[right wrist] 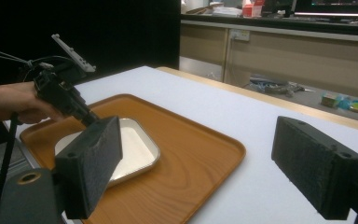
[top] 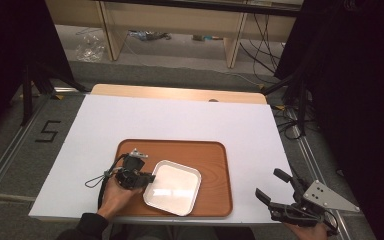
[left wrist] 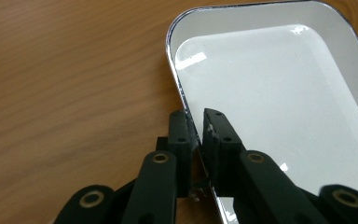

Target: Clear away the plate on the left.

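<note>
Dish: a white square dish (top: 172, 187) lies flat in the front part of a brown wooden tray (top: 210, 155), its front corner close to the tray's front rim
Tray: rests on the white table (top: 105, 120), near the front edge
Left gripper: the left gripper (left wrist: 196, 122) straddles the dish's left rim, one jaw outside over the tray wood, the other inside over the white surface; jaws nearly together with a thin gap, rim between them, not visibly pressed
Right gripper: the right gripper (top: 272, 187) hangs off the tray past the table's front right corner, jaws wide apart, holding nothing
Left hand: the hand (top: 115, 196) grips the left gripper from the front edge
</note>
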Demonstrator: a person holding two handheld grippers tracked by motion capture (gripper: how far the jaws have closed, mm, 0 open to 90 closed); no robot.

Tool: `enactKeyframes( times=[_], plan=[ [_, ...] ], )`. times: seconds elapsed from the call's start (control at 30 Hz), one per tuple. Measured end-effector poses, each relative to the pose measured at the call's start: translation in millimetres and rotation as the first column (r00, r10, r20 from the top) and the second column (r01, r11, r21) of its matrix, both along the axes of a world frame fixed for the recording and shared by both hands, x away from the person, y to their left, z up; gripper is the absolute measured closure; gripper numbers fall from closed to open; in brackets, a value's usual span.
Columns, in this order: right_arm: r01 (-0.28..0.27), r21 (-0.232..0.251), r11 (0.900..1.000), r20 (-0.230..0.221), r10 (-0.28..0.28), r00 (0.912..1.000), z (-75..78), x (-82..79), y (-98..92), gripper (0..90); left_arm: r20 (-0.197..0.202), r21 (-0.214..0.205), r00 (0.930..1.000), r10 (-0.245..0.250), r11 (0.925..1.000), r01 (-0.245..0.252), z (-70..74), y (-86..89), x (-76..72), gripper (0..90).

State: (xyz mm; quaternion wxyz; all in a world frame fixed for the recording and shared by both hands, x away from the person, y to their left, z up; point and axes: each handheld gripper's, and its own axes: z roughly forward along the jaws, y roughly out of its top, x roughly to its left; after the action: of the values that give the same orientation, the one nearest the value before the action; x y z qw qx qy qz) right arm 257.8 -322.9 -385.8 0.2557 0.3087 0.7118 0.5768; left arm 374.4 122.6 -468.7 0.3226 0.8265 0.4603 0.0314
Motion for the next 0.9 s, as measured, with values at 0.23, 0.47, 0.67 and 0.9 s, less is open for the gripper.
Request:
enactKeyframes(
  times=[0.23,0.47,0.67,0.9],
  plan=[
    [0.011,0.005,0.9999,0.006,-0.011,0.9999,-0.2,0.2,-0.1,16.8,-0.032,0.021,0.9995,-0.007,0.9998,0.008,2.3,-0.7,-11.5,77.8],
    [0.009,-0.004,1.0000,-0.002,-0.009,1.0000,-0.1,0.0,0.0,16.8,-0.042,0.029,0.9991,-0.003,0.9996,0.004,3.0,0.3,-17.7,76.4],
    [0.007,-0.003,1.0000,-0.001,-0.007,1.0000,-0.1,0.1,0.2,16.8,-0.043,0.032,0.9986,0.031,0.9991,-0.030,3.0,0.7,-24.8,75.5],
    [0.006,-0.004,1.0000,-0.004,-0.006,1.0000,0.0,0.2,0.0,16.8,-0.044,0.061,0.9986,0.031,0.9977,-0.028,5.2,1.6,-33.0,74.0]
  ],
)
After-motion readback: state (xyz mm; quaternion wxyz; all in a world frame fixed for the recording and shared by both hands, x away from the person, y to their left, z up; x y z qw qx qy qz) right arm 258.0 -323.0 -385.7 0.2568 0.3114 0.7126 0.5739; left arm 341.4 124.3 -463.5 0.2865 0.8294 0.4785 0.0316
